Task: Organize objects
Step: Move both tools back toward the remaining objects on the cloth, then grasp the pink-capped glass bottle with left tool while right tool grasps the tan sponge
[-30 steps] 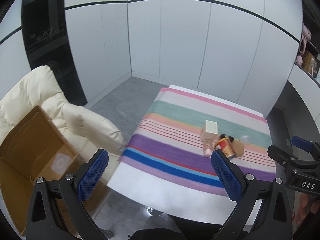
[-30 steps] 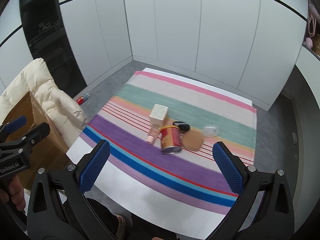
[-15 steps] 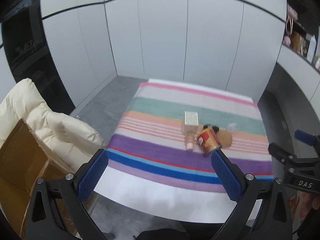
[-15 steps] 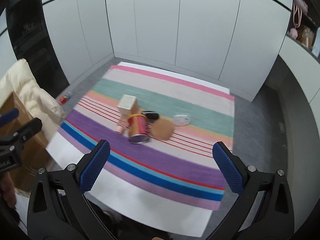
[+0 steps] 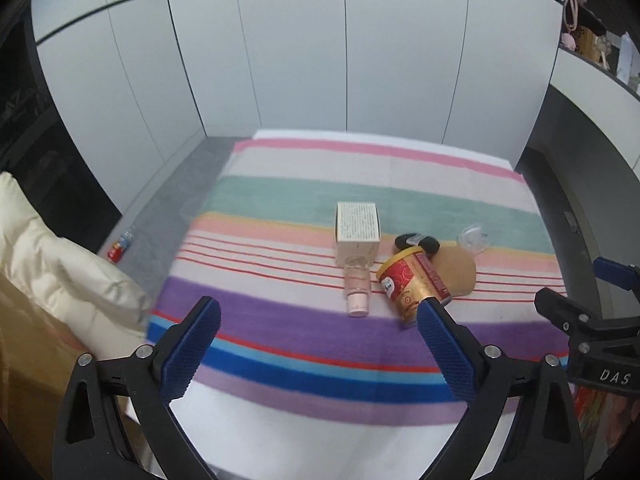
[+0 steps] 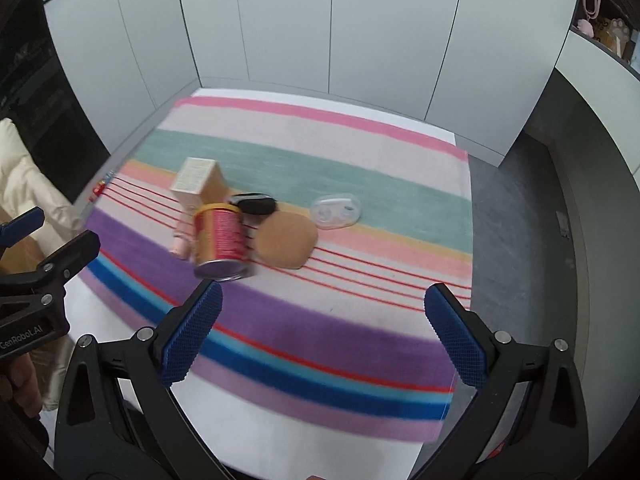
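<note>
On the cloth [image 5: 280,192], the bottle [image 5: 357,284] lies left of the can [image 5: 412,284], the box [image 5: 357,228] behind.

Walls: I see tall white flat panels [image 5: 304,48] crossed by a thin dark line.
Floor: grey speckled stone [image 5: 168,200].
Left side: cream padded quilted cushion [image 5: 60,272]; black glossy cabinet [image 5: 24,120].
Right side: white curved shelf [image 5: 592,76] bearing small ornaments.
Light: even, soft.
</note>
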`<state>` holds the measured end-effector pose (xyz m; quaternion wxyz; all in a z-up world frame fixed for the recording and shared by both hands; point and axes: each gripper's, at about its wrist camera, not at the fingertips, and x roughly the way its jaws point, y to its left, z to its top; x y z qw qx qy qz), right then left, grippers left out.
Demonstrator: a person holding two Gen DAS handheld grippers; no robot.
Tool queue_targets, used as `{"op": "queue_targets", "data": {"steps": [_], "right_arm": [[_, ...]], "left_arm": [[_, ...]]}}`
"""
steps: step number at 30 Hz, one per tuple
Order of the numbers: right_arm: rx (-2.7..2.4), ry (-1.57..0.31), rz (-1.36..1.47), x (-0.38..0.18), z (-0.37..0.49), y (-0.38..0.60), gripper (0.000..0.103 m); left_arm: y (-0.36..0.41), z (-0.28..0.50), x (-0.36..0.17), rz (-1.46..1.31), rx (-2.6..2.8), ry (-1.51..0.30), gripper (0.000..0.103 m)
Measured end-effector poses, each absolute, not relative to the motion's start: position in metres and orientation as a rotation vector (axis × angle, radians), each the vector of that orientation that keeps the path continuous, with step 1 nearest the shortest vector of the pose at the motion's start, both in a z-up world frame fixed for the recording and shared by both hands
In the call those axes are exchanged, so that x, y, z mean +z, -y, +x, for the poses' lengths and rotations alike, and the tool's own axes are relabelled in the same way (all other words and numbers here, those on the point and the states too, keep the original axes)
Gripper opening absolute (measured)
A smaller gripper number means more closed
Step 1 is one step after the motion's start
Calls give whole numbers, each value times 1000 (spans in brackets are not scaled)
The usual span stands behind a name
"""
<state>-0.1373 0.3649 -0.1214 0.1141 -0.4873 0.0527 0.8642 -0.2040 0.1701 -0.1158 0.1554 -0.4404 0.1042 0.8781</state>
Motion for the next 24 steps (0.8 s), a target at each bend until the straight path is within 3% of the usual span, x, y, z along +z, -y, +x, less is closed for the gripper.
{"op": "queue_targets", "data": {"steps": [8,17,24], "right_arm": [[2514,-189,-1477,-169,-168,-378,103],[2502,-195,-1557,-218,-192,-380,98],[2527,-183,-1562,-235,-209,-368,97]], "left_arm": [[-182,-232,-174,-1372,2477,-316,87],[-197,-250,-210,-1391,2429,-334,86],[-196,-267,-223,-1429,2402,-269,68]]}}
